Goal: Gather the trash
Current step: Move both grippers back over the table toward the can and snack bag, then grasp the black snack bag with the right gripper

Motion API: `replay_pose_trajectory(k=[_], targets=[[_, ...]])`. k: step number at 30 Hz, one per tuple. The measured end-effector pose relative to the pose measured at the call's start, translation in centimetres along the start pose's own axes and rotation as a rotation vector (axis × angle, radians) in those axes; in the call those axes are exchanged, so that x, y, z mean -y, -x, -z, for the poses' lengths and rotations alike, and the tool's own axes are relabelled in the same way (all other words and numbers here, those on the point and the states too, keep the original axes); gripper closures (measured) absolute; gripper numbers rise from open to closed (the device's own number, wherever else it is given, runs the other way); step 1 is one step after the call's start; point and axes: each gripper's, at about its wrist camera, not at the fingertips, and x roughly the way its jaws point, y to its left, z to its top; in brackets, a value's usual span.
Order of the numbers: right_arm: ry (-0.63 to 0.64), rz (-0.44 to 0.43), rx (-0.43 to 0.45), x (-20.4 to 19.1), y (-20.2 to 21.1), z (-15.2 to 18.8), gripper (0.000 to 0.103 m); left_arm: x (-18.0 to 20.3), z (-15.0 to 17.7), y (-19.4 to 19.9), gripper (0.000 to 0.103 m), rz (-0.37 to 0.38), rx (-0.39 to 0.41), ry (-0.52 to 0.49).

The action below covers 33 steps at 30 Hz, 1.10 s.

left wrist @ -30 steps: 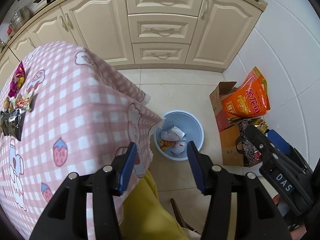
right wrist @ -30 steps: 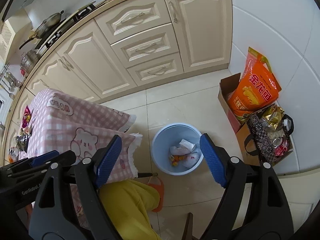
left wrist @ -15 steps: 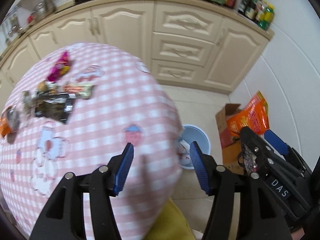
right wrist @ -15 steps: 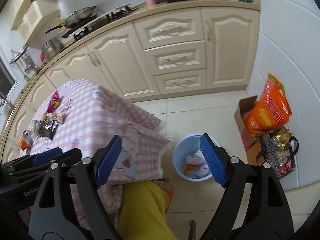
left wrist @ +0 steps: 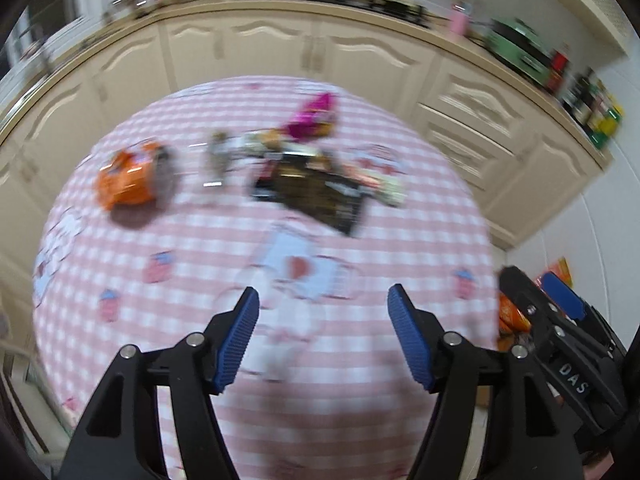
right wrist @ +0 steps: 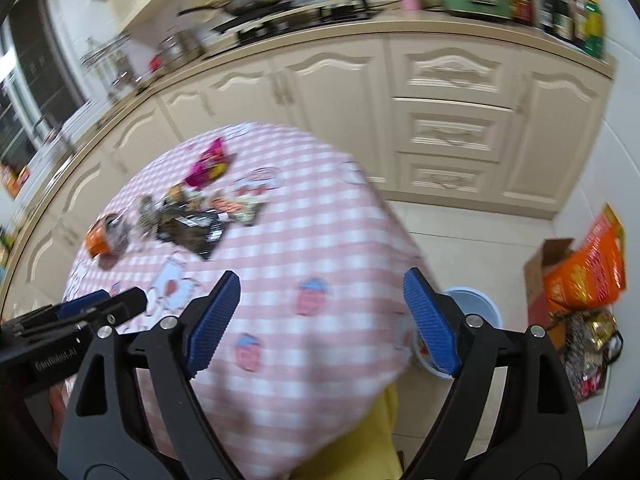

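A: Where is the trash?
B: On the pink-checked surface (left wrist: 400, 240): black wrapper (left wrist: 316, 194), orange wrapper (left wrist: 126, 180), magenta wrapper (left wrist: 310, 116).
A: The grippers?
B: Left hand-held gripper (left wrist: 322, 338) opening, empty; right hand-held gripper (right wrist: 320, 320) likewise.

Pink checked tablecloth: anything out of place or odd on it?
Yes. Snack litter is strewn across the far side of the pink checked tablecloth: a crumpled orange packet lying apart at the left, then a cluster of a black foil wrapper, a magenta wrapper and smaller scraps too blurred to identify. No spill or damage shows.
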Motion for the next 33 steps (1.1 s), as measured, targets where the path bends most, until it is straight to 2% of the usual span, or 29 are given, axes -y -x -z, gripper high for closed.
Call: replay_pose_trajectory(k=[5,12,18,27,29,30,31,32,33], targets=[[0.077,-0.039,-0.044,-4.1,-2.5,-0.6,0.02,-6.5,-1.0,0.3,0.027,-0.048,0.019,0.125],[0.161,-0.054,-0.09,-8.2,-6.0,-1.7,0.02,-14.3,-2.0,-0.6,0.025,-0.065,0.005,0.304],[0.199,-0.048,-0.136,-10.2,-9.3,-2.3,0.02,-19.3,-2.9,-2.6,0.025,0.02,-0.014,0.517],[0.236,-0.024,-0.154,-11.9,-13.2,-3.1,0.021,-22.0,-4.7,-6.1,0.026,0.088,-0.016,0.723],[0.242,-0.042,-0.148,-12.1,-13.6,-3.1,0.029,-22.4,-5.1,-6.6,0.026,0.08,0.0,0.762],[0.246,-0.046,-0.136,-12.1,-13.6,-3.1,0.038,-22.5,-5.2,-6.7,0.026,0.074,0.008,0.771],[0.247,-0.054,-0.129,-12.2,-13.5,-3.1,0.039,-22.6,-5.3,-6.8,0.026,0.079,0.015,0.778],[0.245,-0.055,-0.126,-12.2,-13.6,-3.2,0.046,-22.9,-5.3,-6.8,0.026,0.092,0.018,0.794],[0.242,-0.061,-0.127,-12.2,-13.7,-3.3,0.046,-23.1,-5.2,-6.8,0.026,0.109,0.027,0.824]])
